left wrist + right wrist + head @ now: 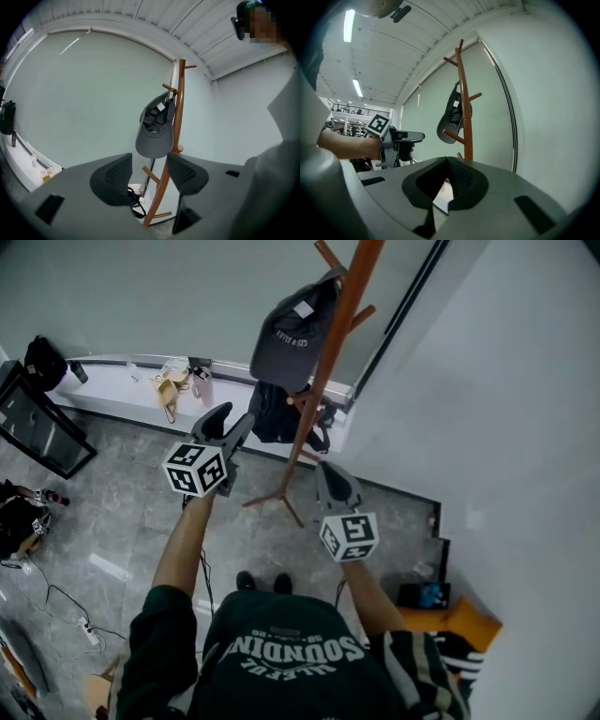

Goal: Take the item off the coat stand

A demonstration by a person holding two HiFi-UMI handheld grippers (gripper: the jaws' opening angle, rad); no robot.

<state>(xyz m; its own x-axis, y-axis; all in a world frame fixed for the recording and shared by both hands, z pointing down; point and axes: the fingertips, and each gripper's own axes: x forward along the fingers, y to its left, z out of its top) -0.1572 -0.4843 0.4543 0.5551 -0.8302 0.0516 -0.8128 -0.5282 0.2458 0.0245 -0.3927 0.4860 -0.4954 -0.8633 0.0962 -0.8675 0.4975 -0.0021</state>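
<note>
Head view: two grippers held out toward one wooden coat stand (330,362), each with one marker cube. Left gripper (232,418) was up near the pole, right gripper (336,480) lower, close to the stand's feet. One dark grey cap (292,334) hung on an upper peg, untouched by either gripper. One black bag (275,414) sat lower against the pole; couldn't tell how it was hung. Two shoes (263,582) on the grey floor below

Left gripper view: left gripper (149,173) jaws stood wide apart, nothing between the pads. Cap (154,133) hung on the stand (177,117) ahead, above the gap and clear of both pads

Right gripper view: right gripper (449,164) jaws were together, tips meeting, nothing clamped. One stand (463,103) straight ahead by the white wall, cap (452,117) on its left side at mid height. Left gripper (401,137) showed at left, in a hand, level and short of the cap
</note>
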